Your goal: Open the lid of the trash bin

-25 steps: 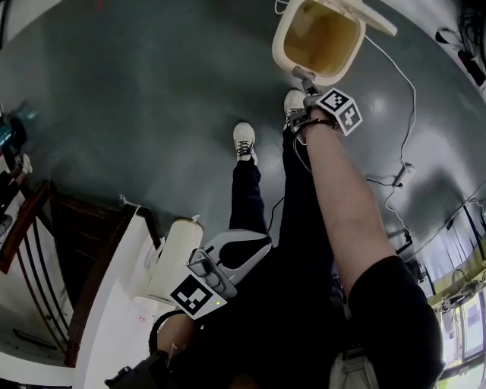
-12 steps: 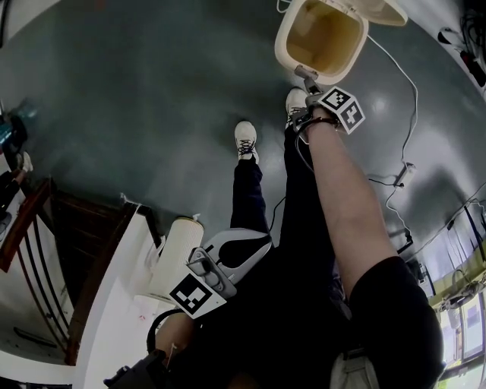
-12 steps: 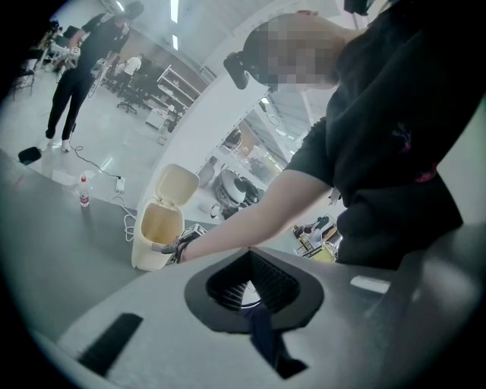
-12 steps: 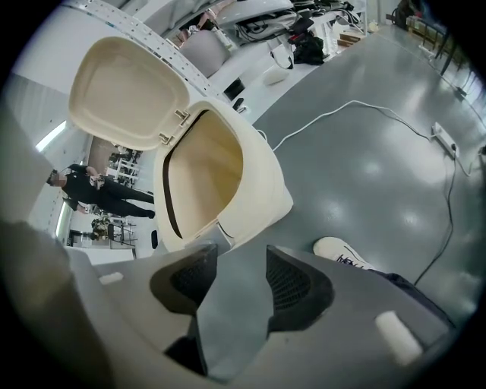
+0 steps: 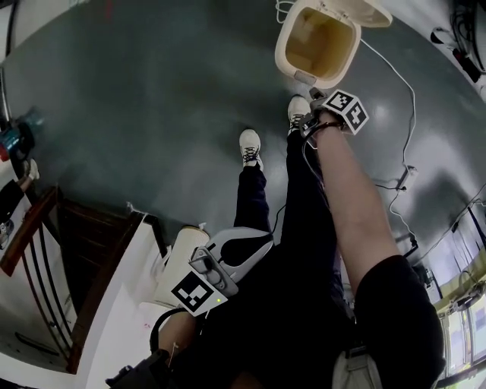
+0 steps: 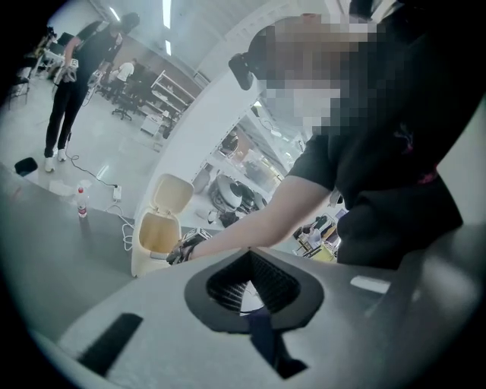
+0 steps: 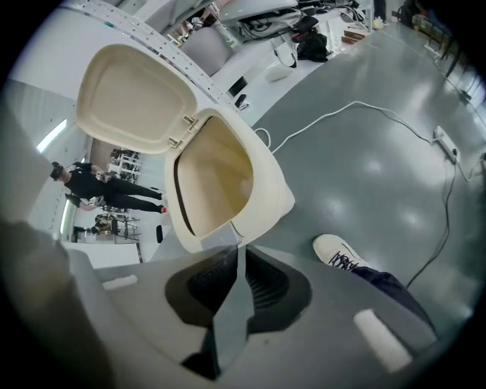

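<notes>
Bin (image 5: 282, 39): cream and upright on the grey floor (image 5: 152, 99), ahead of your feet. Lid (image 5: 366, 11) is up, swung back on the far-side hinge. The interior looks yellowish. In the right gripper view the lid (image 7: 129, 99) leans away from the bin (image 7: 275, 194), inner face toward you.

Right gripper (image 5: 314, 99): your arm is stretched out and the gripper points steeply down at the bin's near rim. Its jaws have just been closing. The right gripper view shows the right gripper (image 7: 231, 252) with them drawn together to a thin seam, nothing between them. The tips sit just below the grey tab (image 7: 219, 237) on the front rim. In the head view the tab (image 5: 305, 77) and the tips look slightly apart, so contact can't be confirmed.

Left gripper (image 5: 254, 245): held low by your lap, well apart from the bin. In the left gripper view the left gripper (image 6: 247, 287) has its jaws apart with nothing gripped. Only dark cloth and a pale patch show through the gap. That view also catches the bin (image 6: 143, 262) from the side, lid (image 6: 173, 194) upright, with your right forearm reaching to it.

Also noted:
- Left shoe (image 5: 248, 146) and right shoe (image 5: 298, 108) are on the floor; the right one is nearer the bin.
- A white cable (image 5: 396, 76) runs over the floor to the bin's right.
- A person (image 6: 70, 83) in dark clothes stands well off in the background.
</notes>
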Available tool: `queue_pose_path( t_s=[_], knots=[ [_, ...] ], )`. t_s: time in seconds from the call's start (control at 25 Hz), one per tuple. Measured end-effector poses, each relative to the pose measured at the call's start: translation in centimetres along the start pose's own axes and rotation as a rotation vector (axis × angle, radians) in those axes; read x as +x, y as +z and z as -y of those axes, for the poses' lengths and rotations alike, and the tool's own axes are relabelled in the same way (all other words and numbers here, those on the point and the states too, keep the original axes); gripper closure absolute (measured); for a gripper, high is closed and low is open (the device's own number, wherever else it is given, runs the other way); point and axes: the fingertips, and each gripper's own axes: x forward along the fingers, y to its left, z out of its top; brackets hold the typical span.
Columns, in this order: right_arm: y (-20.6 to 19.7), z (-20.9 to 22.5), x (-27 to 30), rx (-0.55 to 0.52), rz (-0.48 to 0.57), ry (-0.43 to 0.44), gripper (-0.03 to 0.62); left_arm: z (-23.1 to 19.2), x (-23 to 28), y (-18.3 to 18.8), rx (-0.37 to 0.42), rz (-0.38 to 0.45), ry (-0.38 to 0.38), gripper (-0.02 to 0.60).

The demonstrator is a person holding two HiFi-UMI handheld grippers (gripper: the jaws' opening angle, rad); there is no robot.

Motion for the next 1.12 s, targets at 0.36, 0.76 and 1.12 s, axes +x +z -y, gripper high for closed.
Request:
queue_pose_path(
  t_s=[0.36,0.76,1.12],
  knots=[
    [0.4,-5.8,-8.8,-0.193,0.032,0.199,0.588,3.8,-1.8,4.3,0.126,0.078,-0.045,0.581],
    [-2.3,-17.0,-26.8,-0.474,0.151,0.515,0.588,7.3,-7.2,10.1,0.220,0.174,-0.126,0.581],
    [-8.0,-23.3,-43.6,-0.626,0.298,0.758,0.588,10.6,-9.0,13.4,0.293,0.195,-0.207,0.581]
  ],
)
